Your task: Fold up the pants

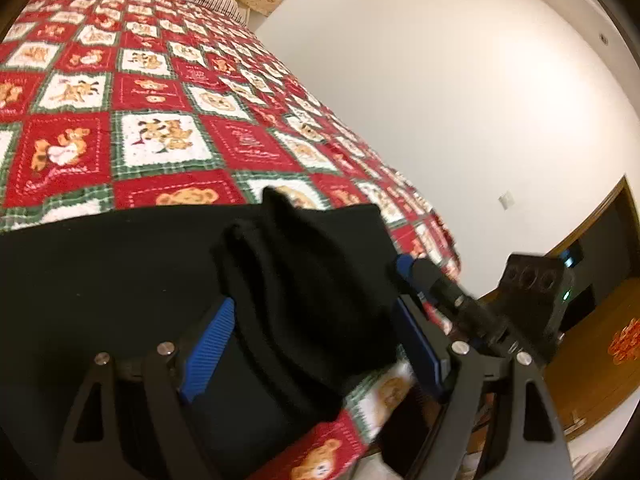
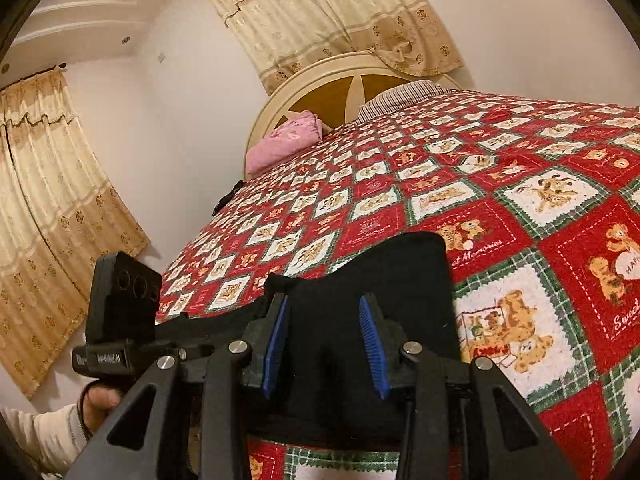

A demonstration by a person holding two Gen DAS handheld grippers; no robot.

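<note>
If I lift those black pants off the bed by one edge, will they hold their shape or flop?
Probably flop: the black pants already bunch into soft ridges between the left gripper jaws. They look thick, so likely fairly heavy for cloth. On the teddy-bear quilt they would likely drag rather than slide.

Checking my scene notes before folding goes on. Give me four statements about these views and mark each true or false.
1. The black fabric pants lie on a red, white and green teddy-bear quilt. True.
2. The left tool has bunched black cloth between its blue pads. True.
3. A blue pillow sits by the headboard. False: the pillow is pink.
4. The curtains are dark grey. False: the curtains are cream and tan.
</note>
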